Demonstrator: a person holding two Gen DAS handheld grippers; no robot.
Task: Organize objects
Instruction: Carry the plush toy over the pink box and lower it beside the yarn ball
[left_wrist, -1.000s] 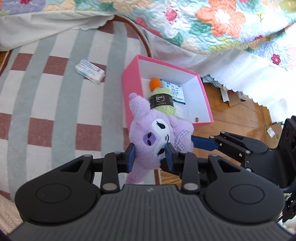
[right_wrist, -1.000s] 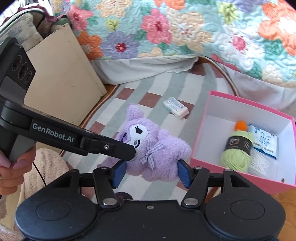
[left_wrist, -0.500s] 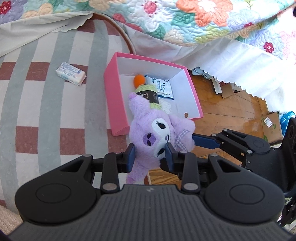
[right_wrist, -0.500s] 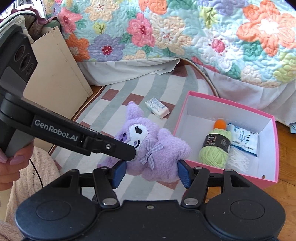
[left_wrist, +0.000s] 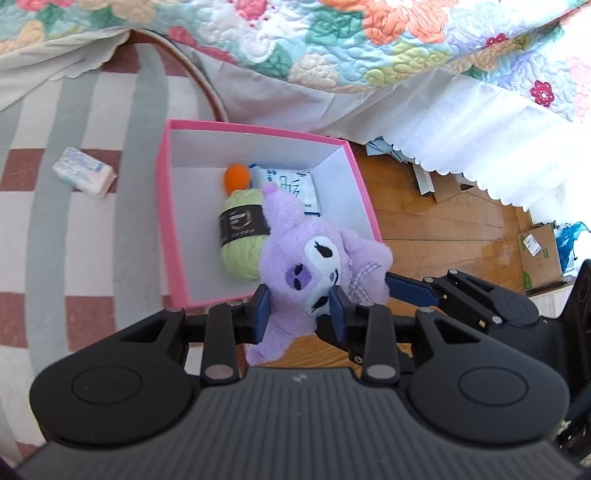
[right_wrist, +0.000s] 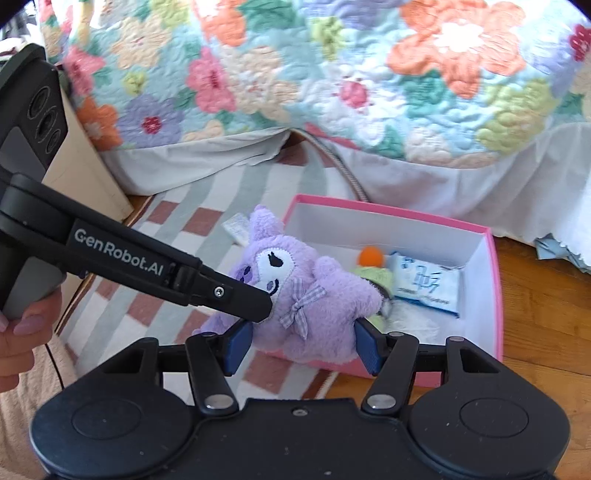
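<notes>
A purple plush toy (left_wrist: 314, 258) (right_wrist: 314, 295) is held in the air by both grippers, above the near edge of a pink box (left_wrist: 164, 206) (right_wrist: 495, 295). My left gripper (left_wrist: 300, 309) is shut on the plush's head. My right gripper (right_wrist: 301, 345) is shut on its body. In the box lie a green yarn ball (left_wrist: 240, 236), an orange ball (left_wrist: 237, 177) (right_wrist: 371, 256) and a blue-and-white packet (left_wrist: 291, 186) (right_wrist: 424, 284). A small white packet (left_wrist: 84, 173) lies on the rug left of the box.
The striped rug (left_wrist: 74, 258) ends at the wooden floor (left_wrist: 443, 229). A bed with a floral quilt (right_wrist: 332, 74) and a white skirt stands behind the box. Cardboard pieces (left_wrist: 537, 254) lie at the right. A beige board (right_wrist: 88, 173) leans at the left.
Both grippers have carried the plush toward the pink box, from over the rug to above the box's near edge. The grips have not changed.
</notes>
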